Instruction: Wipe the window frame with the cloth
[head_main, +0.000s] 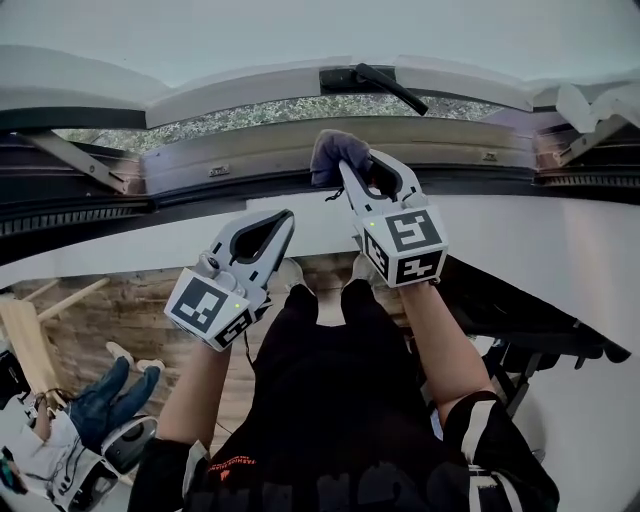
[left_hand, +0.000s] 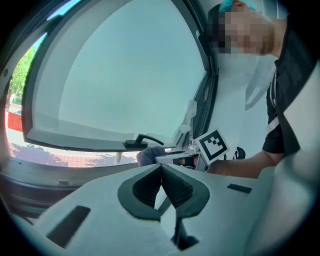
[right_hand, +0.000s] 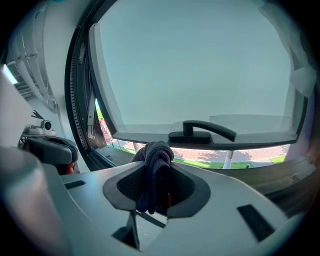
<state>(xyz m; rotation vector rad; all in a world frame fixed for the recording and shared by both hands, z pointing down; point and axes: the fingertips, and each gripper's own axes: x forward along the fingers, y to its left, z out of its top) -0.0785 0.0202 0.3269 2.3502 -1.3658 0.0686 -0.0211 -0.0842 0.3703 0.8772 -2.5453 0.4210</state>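
The open window sash (head_main: 250, 95) fills the top of my head view, swung outward, with greenery showing through the gap under it. Below that gap runs the grey lower rail of the window frame (head_main: 230, 165), and a white sill (head_main: 520, 250) sits beneath it.

My right tongs (head_main: 365, 170) reach up to that rail, pinching the dark grey cloth (head_main: 335, 152). In the right gripper view the cloth (right_hand: 157, 155) is bunched between the pads and bulges out above the tips of the right tongs (right_hand: 155, 175). From the head view the bunched end lies against the rail, near its middle.

My left tongs (head_main: 275, 228) hang lower and to the left, in front of the sill and apart from the frame. In the left gripper view the left tongs (left_hand: 161, 169) are pressed together at the tips with nothing between them.

The black handle (head_main: 385, 85) sits on the sash's lower edge, just above the cloth.
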